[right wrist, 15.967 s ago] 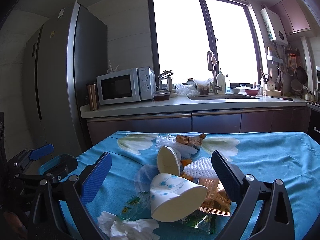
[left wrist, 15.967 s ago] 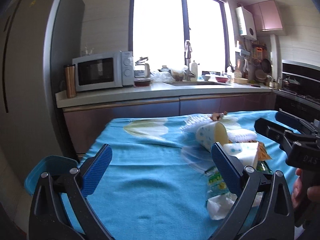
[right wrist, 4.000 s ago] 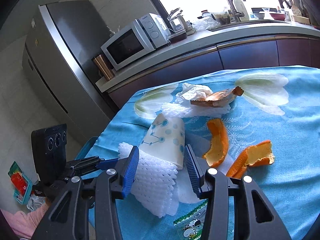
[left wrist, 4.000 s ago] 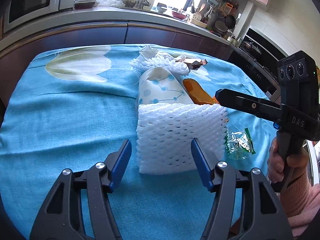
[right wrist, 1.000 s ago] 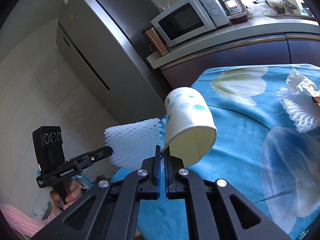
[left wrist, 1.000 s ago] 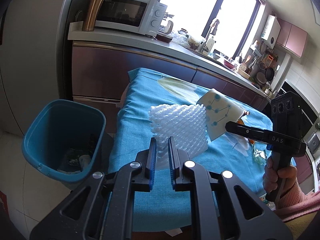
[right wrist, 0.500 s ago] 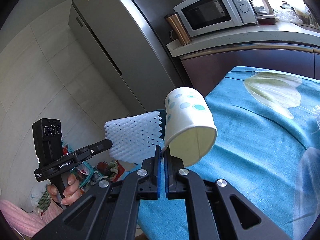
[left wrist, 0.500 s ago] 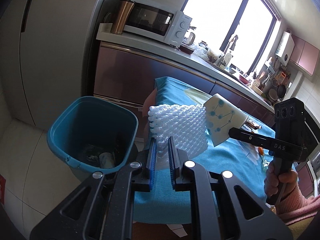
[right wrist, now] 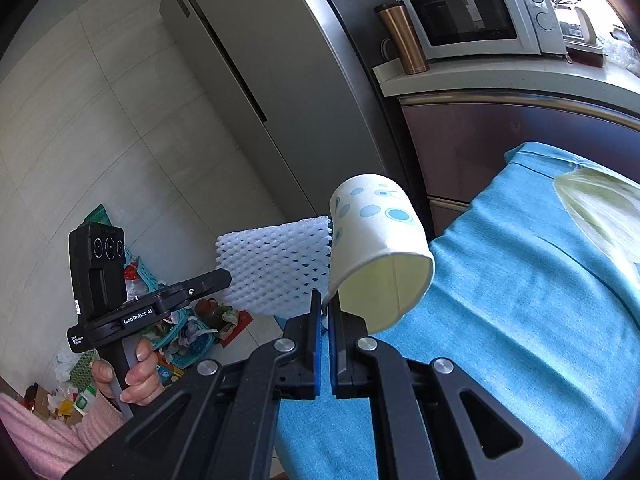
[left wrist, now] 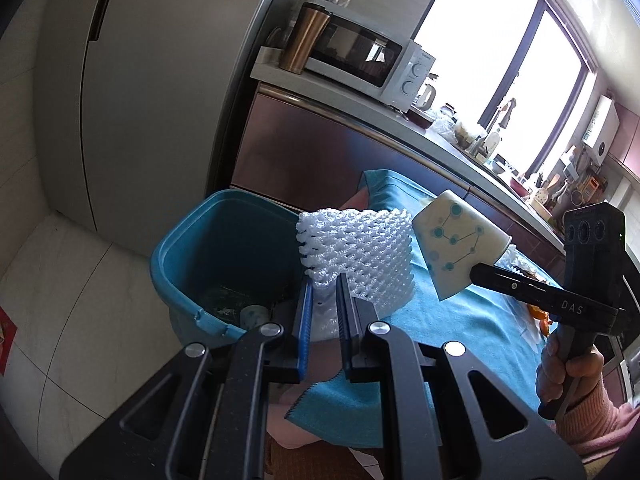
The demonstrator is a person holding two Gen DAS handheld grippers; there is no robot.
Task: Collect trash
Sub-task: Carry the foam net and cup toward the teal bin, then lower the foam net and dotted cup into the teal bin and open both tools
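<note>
My left gripper (left wrist: pixel 323 286) is shut on a white foam fruit net (left wrist: pixel 356 252) and holds it in the air by the right rim of a blue trash bin (left wrist: pixel 192 240) on the floor. The bin holds some trash at its bottom. My right gripper (right wrist: pixel 325 300) is shut on the rim of a white paper cup with blue dots (right wrist: pixel 376 232), held in the air at the table's left end. The cup (left wrist: pixel 452 236) and right gripper (left wrist: pixel 476 270) show to the right of the net in the left wrist view. The net (right wrist: pixel 276 264) and left gripper (right wrist: pixel 224 280) show in the right wrist view.
A table with a blue cloth (right wrist: pixel 520 300) lies to the right. A grey fridge (left wrist: pixel 152 80) stands behind the bin. A counter (left wrist: pixel 400 120) carries a microwave (left wrist: pixel 360 60) and a copper tumbler (left wrist: pixel 302 38). Baskets of clutter (right wrist: pixel 184 332) sit on the floor.
Both grippers have moved left off the table with the net and the cup. The bin is now closer and just under the net.
</note>
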